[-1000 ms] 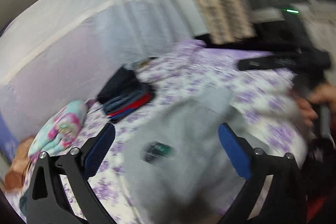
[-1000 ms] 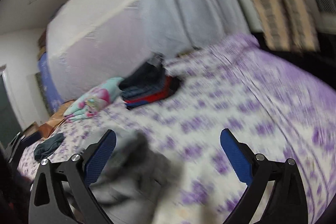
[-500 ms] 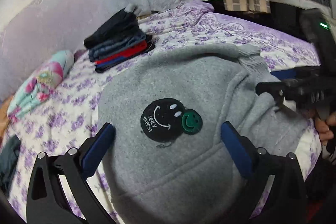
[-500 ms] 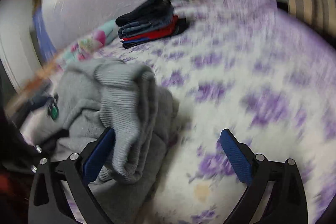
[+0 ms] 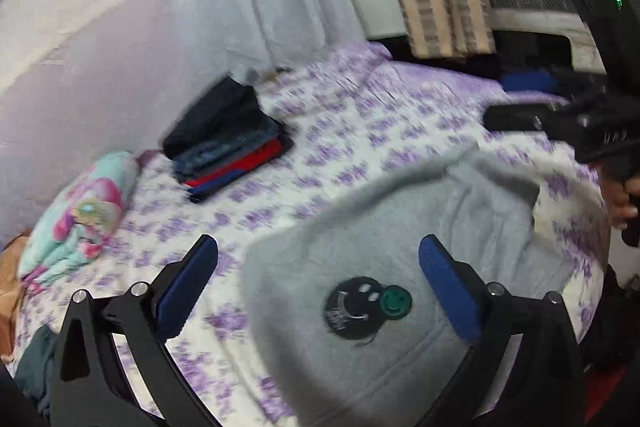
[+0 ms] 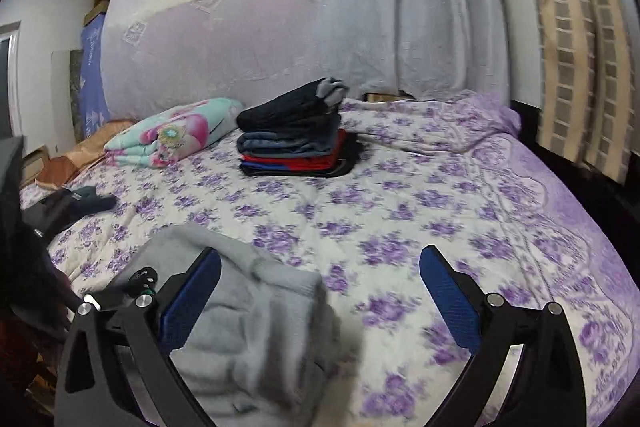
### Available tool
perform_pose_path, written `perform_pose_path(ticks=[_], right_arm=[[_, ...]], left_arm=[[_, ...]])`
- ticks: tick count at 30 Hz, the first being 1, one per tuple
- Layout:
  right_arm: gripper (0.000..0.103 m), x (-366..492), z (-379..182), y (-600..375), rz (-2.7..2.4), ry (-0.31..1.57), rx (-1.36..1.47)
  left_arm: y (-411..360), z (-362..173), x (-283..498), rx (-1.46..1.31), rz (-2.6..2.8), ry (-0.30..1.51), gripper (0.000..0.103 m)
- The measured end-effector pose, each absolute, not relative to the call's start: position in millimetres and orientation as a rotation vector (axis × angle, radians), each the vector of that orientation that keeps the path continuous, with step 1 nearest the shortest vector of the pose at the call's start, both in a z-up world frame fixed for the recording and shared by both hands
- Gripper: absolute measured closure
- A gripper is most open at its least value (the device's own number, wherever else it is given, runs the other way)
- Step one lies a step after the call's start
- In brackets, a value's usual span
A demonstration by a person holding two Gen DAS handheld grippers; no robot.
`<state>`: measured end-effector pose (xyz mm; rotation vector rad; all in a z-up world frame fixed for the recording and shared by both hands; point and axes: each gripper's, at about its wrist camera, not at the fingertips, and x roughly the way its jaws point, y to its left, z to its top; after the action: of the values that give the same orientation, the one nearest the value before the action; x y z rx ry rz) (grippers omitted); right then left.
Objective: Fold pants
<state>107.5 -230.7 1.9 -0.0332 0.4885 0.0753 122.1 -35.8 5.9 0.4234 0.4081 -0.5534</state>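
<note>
Both grippers have been drawn back from the grey pants, left lying at six o'clock for folding; left gripper and right gripper are held spread, empty.

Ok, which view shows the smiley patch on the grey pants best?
The left wrist view: the black smiley patch with its small green face sits in full between the left gripper's open fingers on the grey pants. The right wrist view shows only a sliver of it, behind a gripper finger.
</note>
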Motion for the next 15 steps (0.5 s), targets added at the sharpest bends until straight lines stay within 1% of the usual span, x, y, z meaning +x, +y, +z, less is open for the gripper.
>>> perform_pose_path(ticks=[2,4,5,8,10,15], right_arm=[[0.004,122.6,-14.4,-217.6,0.094,0.558,-0.081],[0.004,145.7,-52.3,-205.4,0.079,0.721,-0.149],[0.004,152.2,-70.9,-210.3,0.098,0.755,-0.095],[0.004,158.5,-81.9,-238.5,0.184,0.793,0.166],[0.004,155.4,-77.7,-245.4,0.190,0.782,0.235],[0.004,117.3,-33.2,-214.0,0.134,0.594,0.007]], left_arm=[[-46.5,-17.3,132.6,0.461,-0.585,0.473,0.005],[-43.8,-30.3,136.3,0.435,-0.609,0.488,0.005],[-38.0,-31.6,139.1,0.407,-0.643,0.507,0.005],[-24.7,-34.3,144.4,0.334,-0.713,0.530,0.005],[-14.3,-32.6,143.8,0.287,-0.747,0.520,0.005],[14.0,-25.3,135.4,0.223,-0.737,0.429,0.005]])
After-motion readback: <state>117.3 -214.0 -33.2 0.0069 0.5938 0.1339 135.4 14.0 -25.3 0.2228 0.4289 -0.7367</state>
